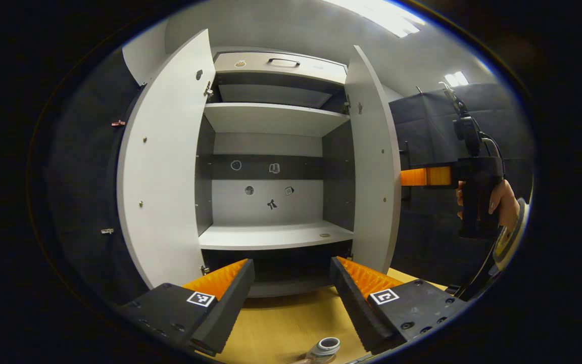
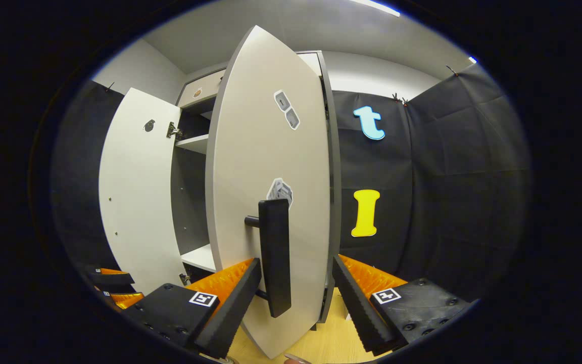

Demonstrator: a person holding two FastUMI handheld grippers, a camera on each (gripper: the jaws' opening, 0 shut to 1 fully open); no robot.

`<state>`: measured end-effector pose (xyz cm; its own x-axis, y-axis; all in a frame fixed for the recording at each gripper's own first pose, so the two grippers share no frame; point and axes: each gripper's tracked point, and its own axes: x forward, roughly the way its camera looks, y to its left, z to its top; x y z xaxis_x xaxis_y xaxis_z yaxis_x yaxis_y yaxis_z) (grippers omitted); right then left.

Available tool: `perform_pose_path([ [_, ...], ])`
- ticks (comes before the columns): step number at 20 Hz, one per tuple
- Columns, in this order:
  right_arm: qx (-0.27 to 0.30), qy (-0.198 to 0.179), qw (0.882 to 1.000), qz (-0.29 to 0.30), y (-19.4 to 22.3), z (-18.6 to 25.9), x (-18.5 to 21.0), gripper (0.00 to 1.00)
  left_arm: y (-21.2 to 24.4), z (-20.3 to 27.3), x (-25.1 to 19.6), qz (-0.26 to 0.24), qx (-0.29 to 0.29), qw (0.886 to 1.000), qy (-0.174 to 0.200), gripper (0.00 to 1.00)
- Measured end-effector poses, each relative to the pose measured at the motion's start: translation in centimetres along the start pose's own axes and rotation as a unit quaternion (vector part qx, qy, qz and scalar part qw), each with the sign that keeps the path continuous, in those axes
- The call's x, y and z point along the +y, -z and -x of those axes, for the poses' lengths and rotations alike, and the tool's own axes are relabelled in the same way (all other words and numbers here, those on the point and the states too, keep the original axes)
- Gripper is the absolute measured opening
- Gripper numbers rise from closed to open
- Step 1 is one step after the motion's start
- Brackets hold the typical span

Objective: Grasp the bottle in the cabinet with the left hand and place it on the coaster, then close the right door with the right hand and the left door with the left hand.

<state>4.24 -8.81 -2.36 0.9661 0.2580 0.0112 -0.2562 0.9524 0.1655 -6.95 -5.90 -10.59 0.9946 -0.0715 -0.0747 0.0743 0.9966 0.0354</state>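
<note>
Left gripper view faces the open cabinet [image 1: 273, 151]: left door [image 1: 170, 162] and right door [image 1: 372, 162] both swung out, shelves bare. Left gripper [image 1: 291, 283] fingers spread wide, nothing between them, over the wooden table [image 1: 281, 323]. Bottle [image 1: 324, 349] sits at the bottom edge on the table, mostly cut off; coaster not made out. Right gripper [image 1: 415, 177] shows past the right door, held by a hand [image 1: 503, 205], its jaw state unclear there. Right gripper view sits close to the right door's [image 2: 271, 167] outer face, right gripper [image 2: 296, 288] fingers spread either side of the black handle [image 2: 275, 253], not pressing it. Left gripper [image 2: 114, 288] peeks in at lower left, partly cut off.
</note>
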Motion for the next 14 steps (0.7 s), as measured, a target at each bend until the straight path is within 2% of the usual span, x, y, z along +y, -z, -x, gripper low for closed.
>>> perform_pose_path([
  [3,0.005,-0.001,1.0,-0.008,0.2,-0.7,1.0,0.95,-0.5,0.9,2.7,0.003,0.0,0.999,-0.032,0.95],
  [6,0.001,-0.019,1.0,-0.009,0.4,-1.5,2.8,0.95,-0.9,2.0,5.4,0.009,-0.005,0.998,-0.065,0.95],
  [10,0.011,-0.046,0.998,-0.03,1.5,-4.2,5.8,0.95,-0.9,3.6,9.2,0.008,-0.004,0.994,-0.113,0.95],
  [14,0.008,-0.053,0.998,-0.026,1.8,-7.2,8.5,0.98,-0.7,5.7,12.4,-0.003,0.003,0.988,-0.155,0.95],
])
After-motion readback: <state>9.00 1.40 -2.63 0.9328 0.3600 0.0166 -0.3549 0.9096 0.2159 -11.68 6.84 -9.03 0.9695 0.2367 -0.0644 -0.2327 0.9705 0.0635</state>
